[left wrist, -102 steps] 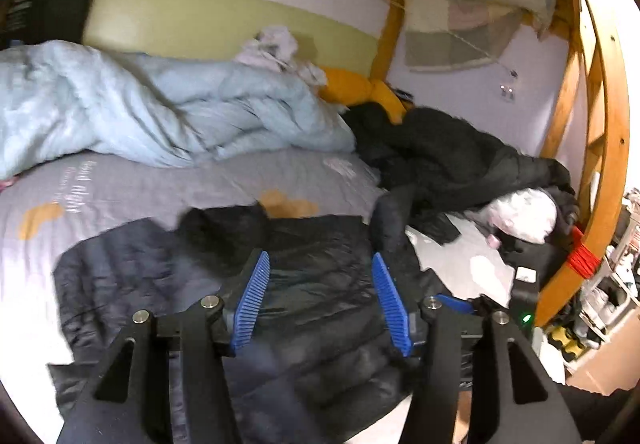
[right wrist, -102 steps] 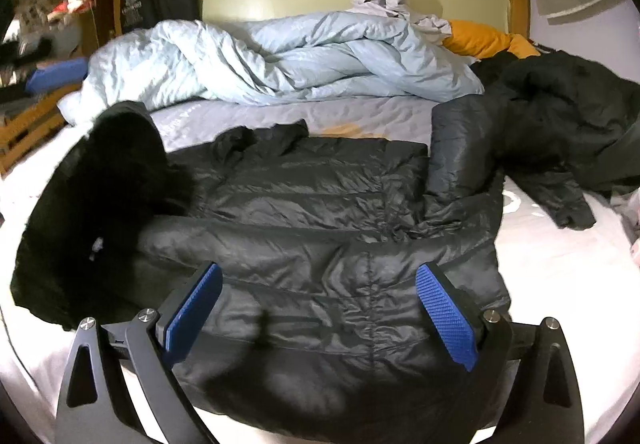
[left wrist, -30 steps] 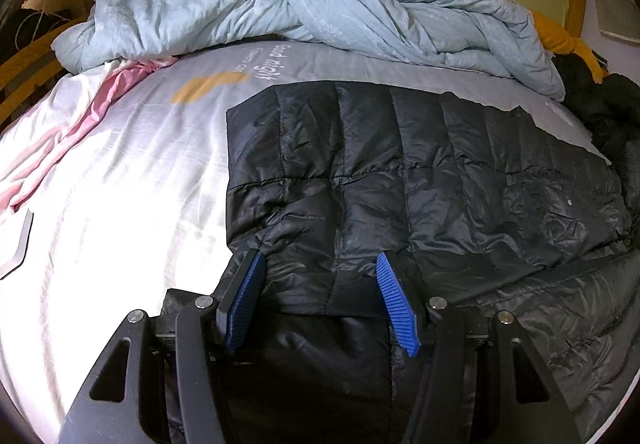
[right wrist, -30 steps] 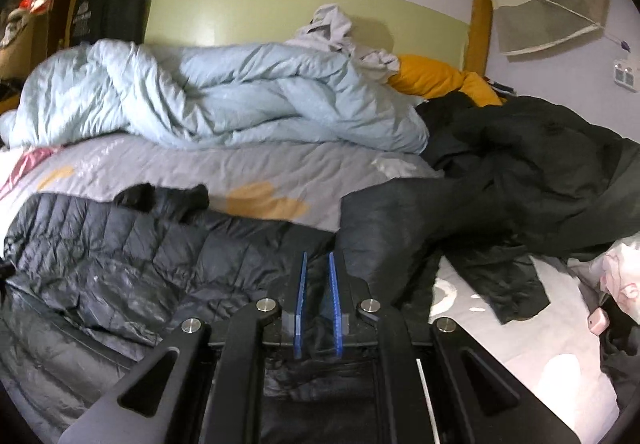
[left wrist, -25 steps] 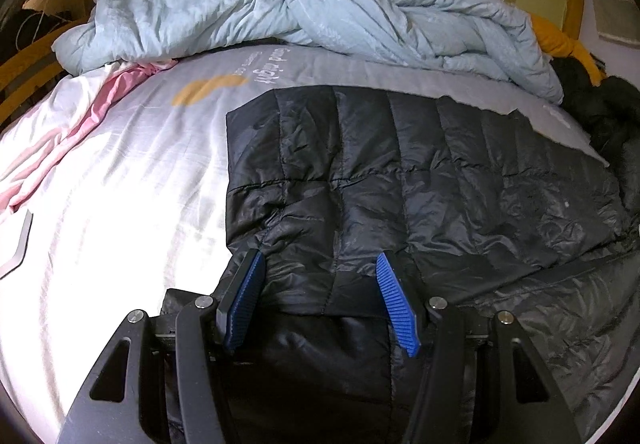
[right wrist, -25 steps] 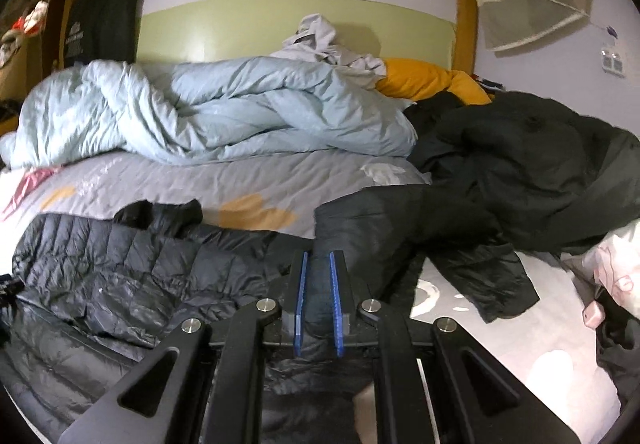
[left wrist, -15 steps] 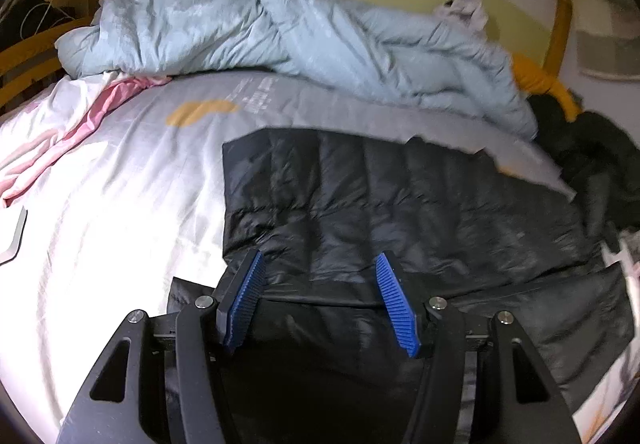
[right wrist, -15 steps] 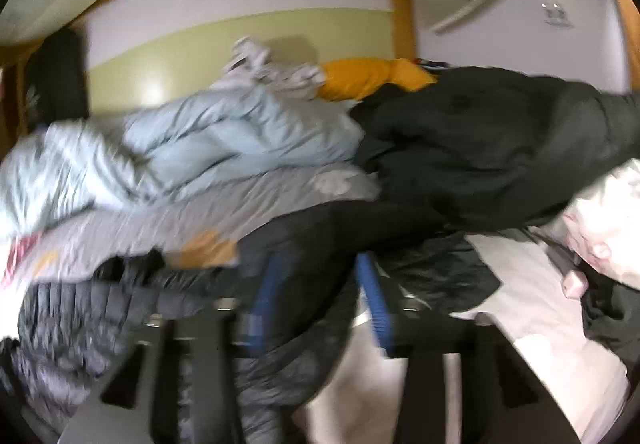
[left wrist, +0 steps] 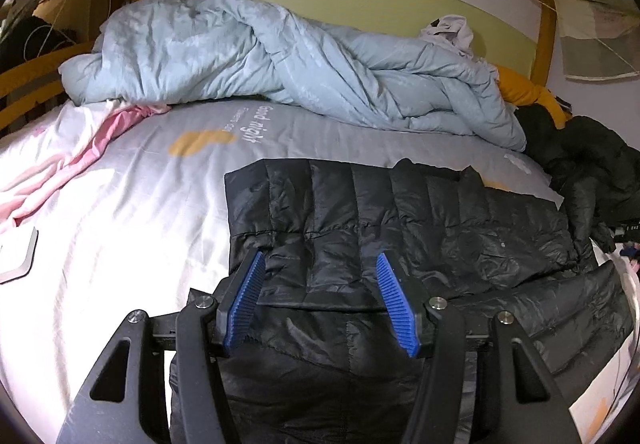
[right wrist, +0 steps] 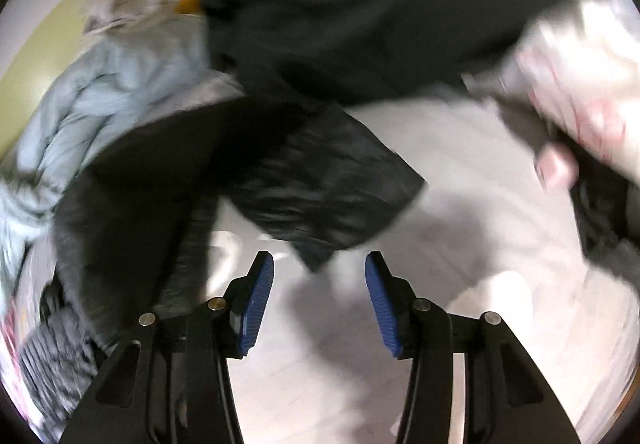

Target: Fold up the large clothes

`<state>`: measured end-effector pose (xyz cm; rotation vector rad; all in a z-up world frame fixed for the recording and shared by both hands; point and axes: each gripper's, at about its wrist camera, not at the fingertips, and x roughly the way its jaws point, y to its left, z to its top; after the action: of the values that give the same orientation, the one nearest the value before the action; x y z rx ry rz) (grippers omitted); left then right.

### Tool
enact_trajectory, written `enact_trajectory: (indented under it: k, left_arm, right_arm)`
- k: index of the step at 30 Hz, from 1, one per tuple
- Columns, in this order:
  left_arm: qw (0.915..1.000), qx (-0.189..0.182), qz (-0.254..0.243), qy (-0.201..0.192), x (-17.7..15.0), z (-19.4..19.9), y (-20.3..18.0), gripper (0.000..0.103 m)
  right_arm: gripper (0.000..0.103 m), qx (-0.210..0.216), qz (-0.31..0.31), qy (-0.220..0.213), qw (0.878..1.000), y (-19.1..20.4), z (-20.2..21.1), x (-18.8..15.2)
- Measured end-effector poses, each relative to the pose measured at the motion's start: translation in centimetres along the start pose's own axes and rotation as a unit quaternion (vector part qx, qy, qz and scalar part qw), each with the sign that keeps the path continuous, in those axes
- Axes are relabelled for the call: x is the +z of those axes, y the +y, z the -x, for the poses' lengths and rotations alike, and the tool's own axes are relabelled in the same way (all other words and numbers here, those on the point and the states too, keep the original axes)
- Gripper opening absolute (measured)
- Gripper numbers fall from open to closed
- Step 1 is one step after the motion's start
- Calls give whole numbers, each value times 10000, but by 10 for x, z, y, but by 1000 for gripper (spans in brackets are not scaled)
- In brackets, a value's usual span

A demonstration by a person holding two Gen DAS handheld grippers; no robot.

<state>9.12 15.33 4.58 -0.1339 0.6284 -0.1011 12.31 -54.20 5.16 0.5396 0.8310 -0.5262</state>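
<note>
Hovering part-open and empty, the left gripper [left wrist: 320, 300] hangs above a black puffer jacket [left wrist: 400, 236] spread on the bed, one side panel already folded across its middle. The right gripper [right wrist: 316, 304], its jaws just opened, holds nothing; a dark sleeve [right wrist: 332, 180] lies loose at twelve o'clock, probably the next fold. A grey bedsheet [left wrist: 132, 212], blue duvet [left wrist: 280, 60] at twelve and wooden bedframe [left wrist: 544, 32] at two surround it.
</note>
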Motion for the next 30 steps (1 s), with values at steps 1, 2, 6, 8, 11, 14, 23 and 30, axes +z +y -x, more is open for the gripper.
enact_trajectory:
  k: [1, 2, 6, 8, 11, 14, 23, 30]
  left_arm:
    - [10000, -10, 24, 3, 1, 0, 1, 57]
    - [10000, -21, 50, 13, 1, -1, 3, 57]
    - [9999, -54, 98, 57, -1, -3, 3, 57]
    - [10000, -30, 36, 78, -3, -5, 1, 57]
    - [9999, 22, -77, 74, -5, -6, -3, 57]
    - [9999, 4, -127, 86, -6, -8, -6, 57]
    - [9987, 214, -450, -140, -7, -2, -17, 57]
    - [9989, -43, -334, -331, 1, 11, -23, 57]
  right_arm:
    - [50, 154, -333, 63, 9993, -12, -5, 1]
    - [50, 255, -503, 107, 9984, -18, -8, 2]
    - [51, 474, -956, 218, 9941, -36, -28, 5]
    - [51, 558, -1022, 268, 9928, -39, -36, 6]
    - [55, 1080, -1243, 363, 9857, -46, -45, 6]
    - [55, 1427, -1400, 304, 9793, -50, -47, 6]
    - [5, 815, -937, -290, 9918, -29, -39, 7]
    - [4, 2040, 799, -1712, 9606, 58, 108, -3]
